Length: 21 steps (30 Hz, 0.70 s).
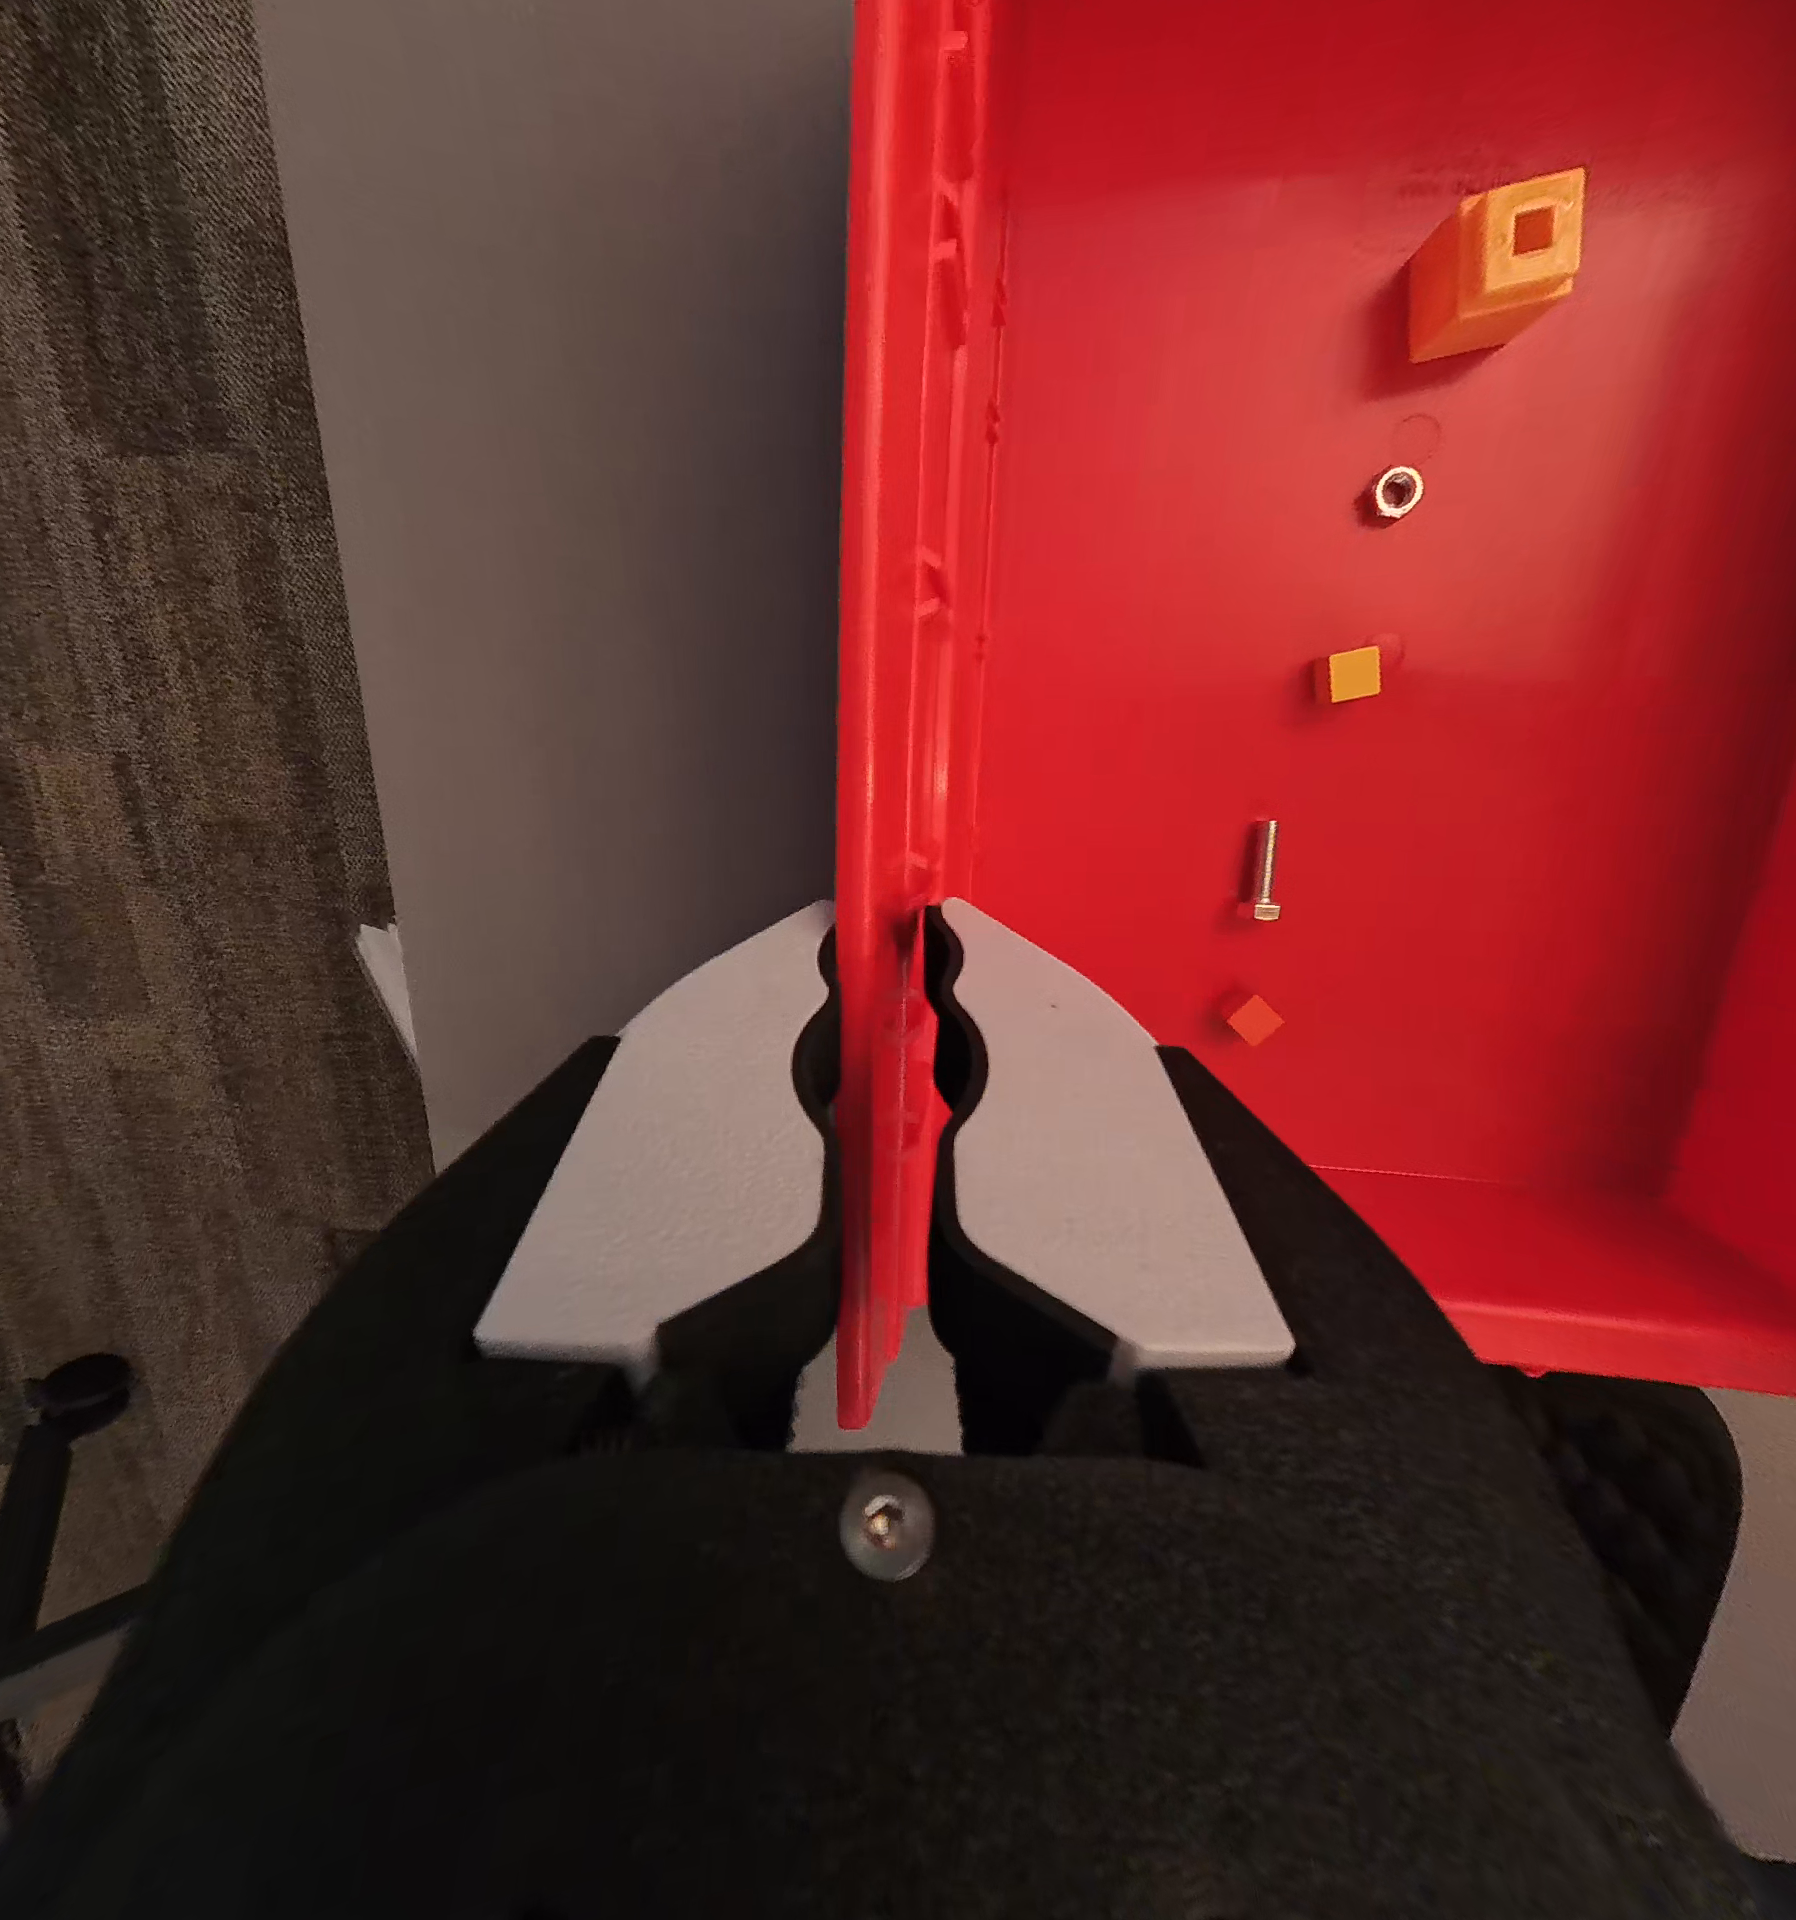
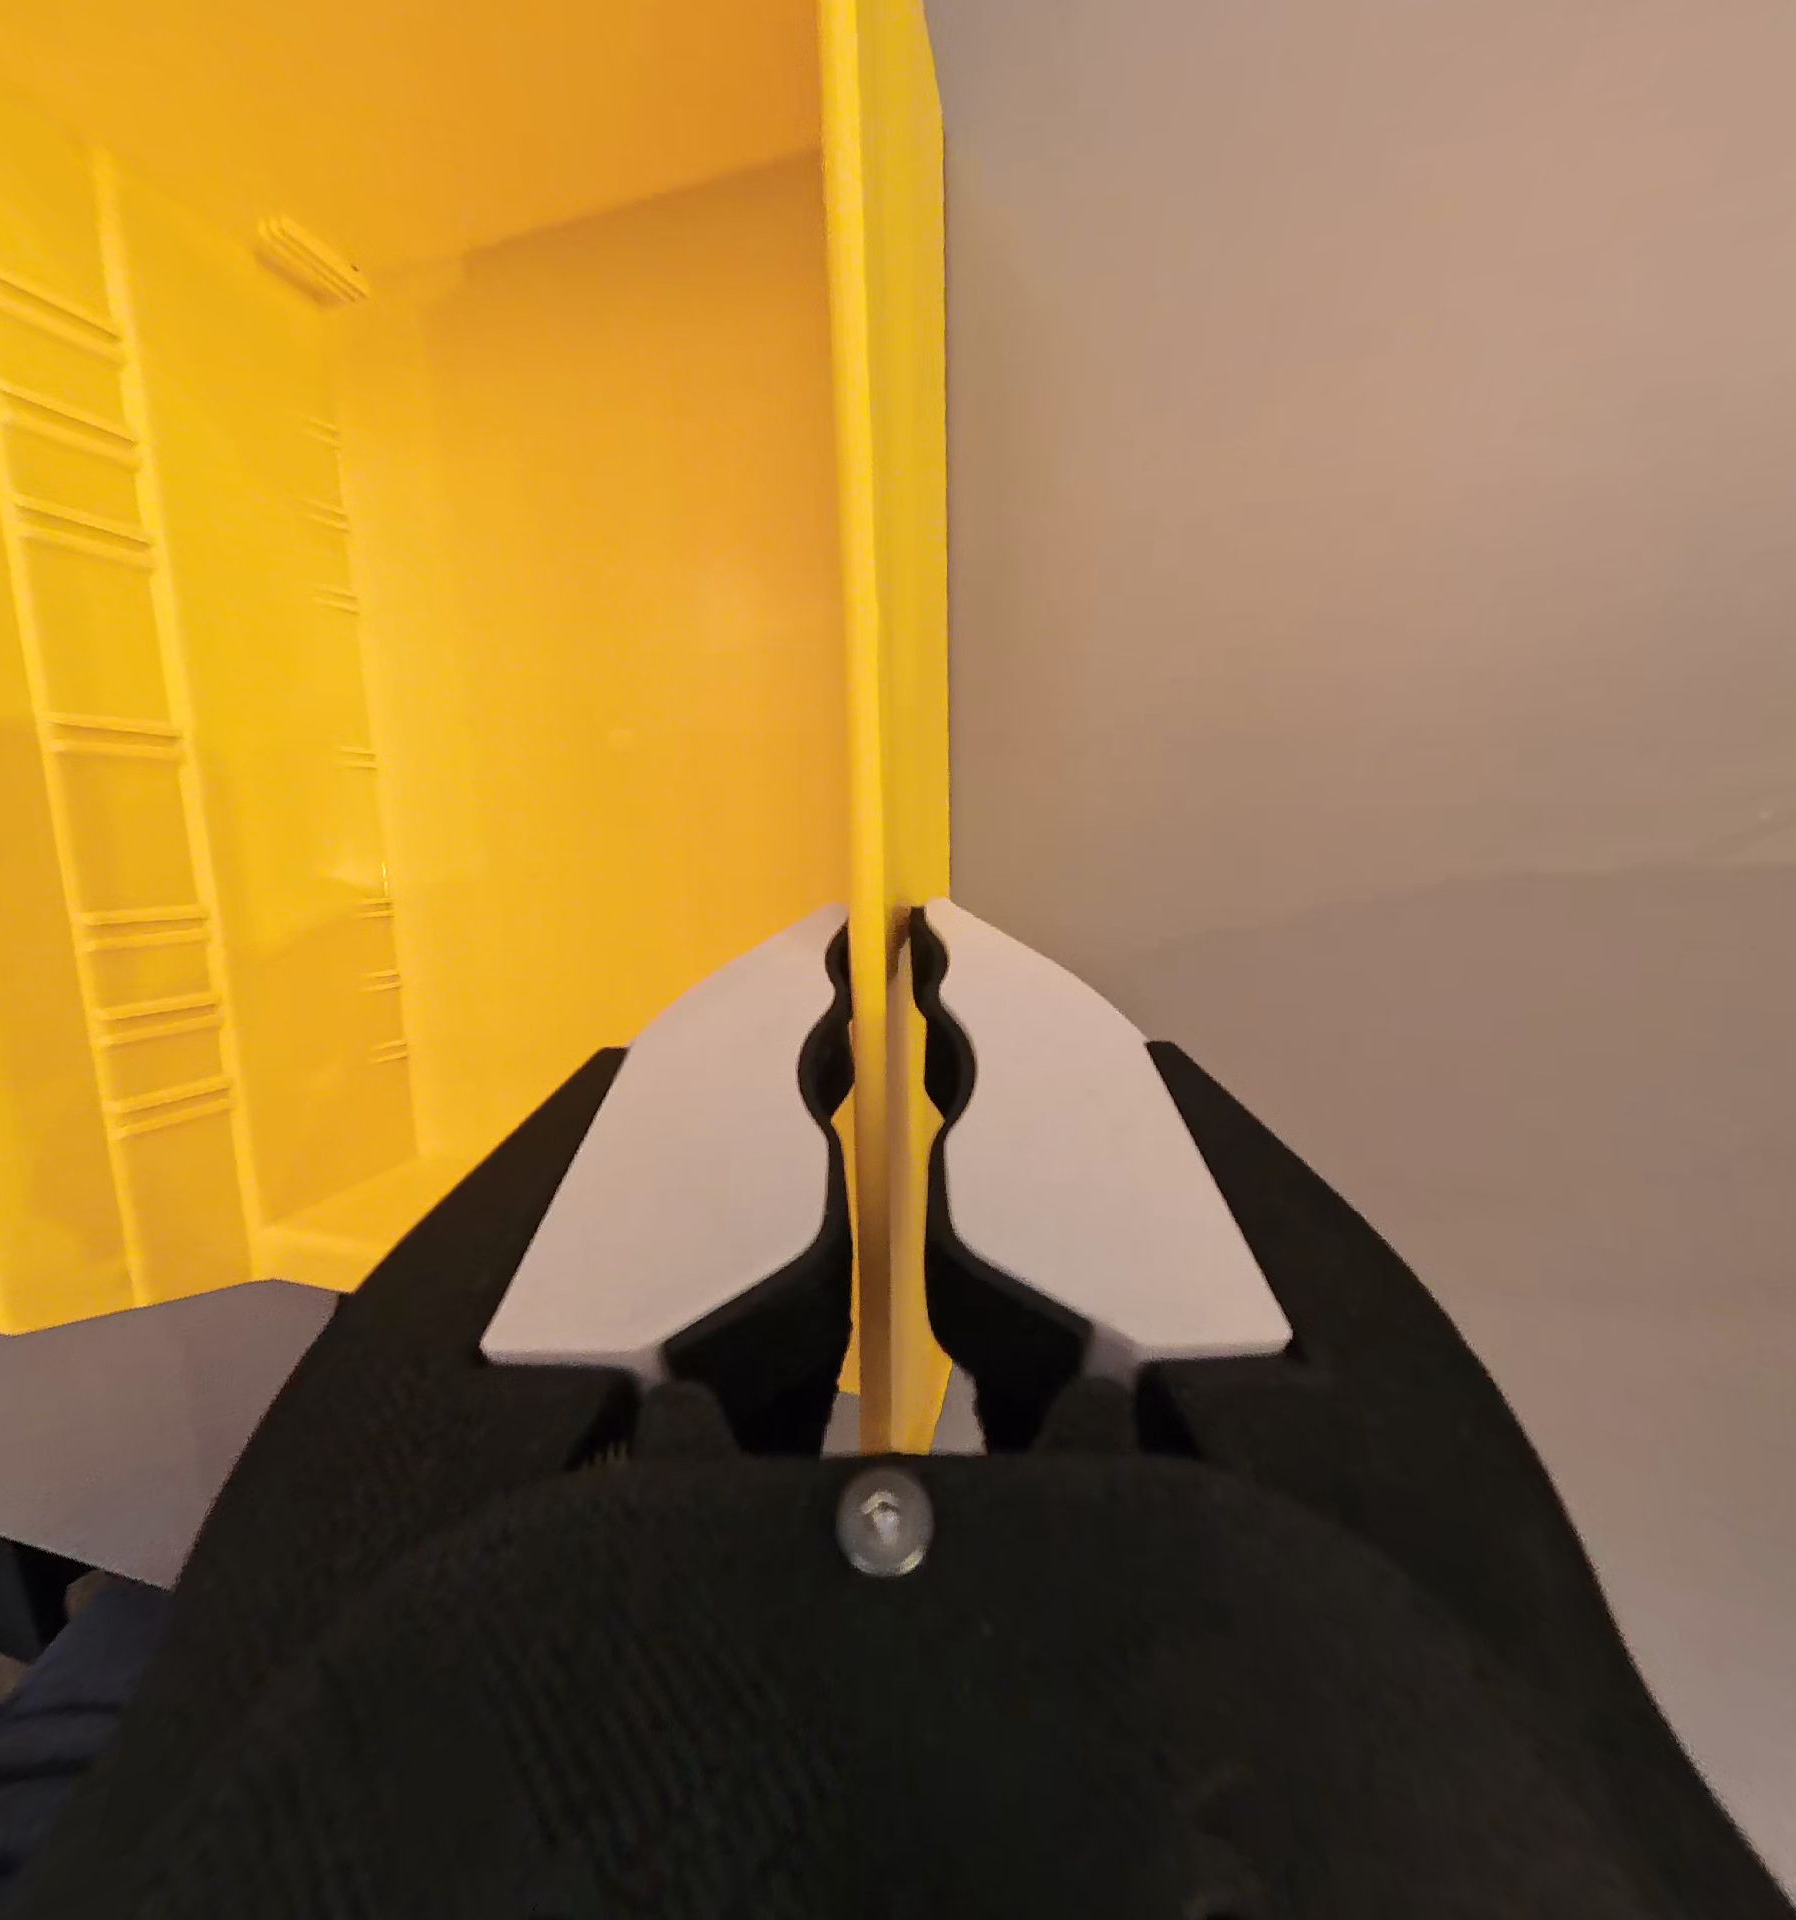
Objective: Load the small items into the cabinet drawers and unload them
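A: Tools first, where do yours stand?

B: Your left tool is clamped on the side wall of the red drawer, one finger outside the wall and one inside. Your right tool is clamped the same way on the side wall of the yellow drawer.

A: And the small items?

B: All five that show lie in a line on the red drawer's floor, well apart from your left tool's fingers. Farthest off is an orange block with a square hole in it. Next comes a metal nut, then a flat yellow square, then a bolt with its head towards you. Nearest is a small orange cube.

A: Anything in the yellow one?

B: Its inside shows only bare walls and ribs.

A: What lies around them?

B: A pale grey surface lies beyond the red drawer, and carpet shows at the left edge.
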Tool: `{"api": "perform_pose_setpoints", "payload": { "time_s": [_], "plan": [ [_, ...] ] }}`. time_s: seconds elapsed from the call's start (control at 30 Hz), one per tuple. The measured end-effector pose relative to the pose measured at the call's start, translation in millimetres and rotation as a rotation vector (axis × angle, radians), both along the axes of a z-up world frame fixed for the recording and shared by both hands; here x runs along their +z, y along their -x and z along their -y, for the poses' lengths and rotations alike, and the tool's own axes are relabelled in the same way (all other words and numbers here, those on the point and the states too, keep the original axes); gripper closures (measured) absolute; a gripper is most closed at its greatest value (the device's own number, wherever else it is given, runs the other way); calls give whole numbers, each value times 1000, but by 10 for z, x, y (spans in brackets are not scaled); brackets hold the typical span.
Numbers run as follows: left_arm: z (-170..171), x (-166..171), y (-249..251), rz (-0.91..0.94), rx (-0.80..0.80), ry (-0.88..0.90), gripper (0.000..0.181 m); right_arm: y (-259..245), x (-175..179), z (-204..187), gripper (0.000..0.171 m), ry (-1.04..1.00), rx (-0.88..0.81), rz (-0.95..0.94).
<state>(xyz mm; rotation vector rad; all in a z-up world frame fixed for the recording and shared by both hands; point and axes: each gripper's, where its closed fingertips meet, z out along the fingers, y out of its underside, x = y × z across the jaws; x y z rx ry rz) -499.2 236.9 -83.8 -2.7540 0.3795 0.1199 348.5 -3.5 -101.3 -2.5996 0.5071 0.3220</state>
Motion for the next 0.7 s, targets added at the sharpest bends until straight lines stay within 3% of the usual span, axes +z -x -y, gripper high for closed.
{"api": "perform_pose_setpoints", "payload": {
  "time_s": [0.23, 0.43, 0.57, 0.7],
  "plan": [
    [55, 447, -84, 36, -45, -298, 150, -109, 348, -18, 157, -131, -64, 52],
    [299, 993, -558, 125, -227, -629, 147, -176, 1236, -119, 155, -450, -74, 346],
    [365, 995, -950, 226, -335, -647, 140, 204, 2033, -269, 152, -795, 16, 546],
    [179, 739, -1197, 257, -373, -533, 150, 836, 2607, -426, 147, -1127, 115, 584]
  ]
}}
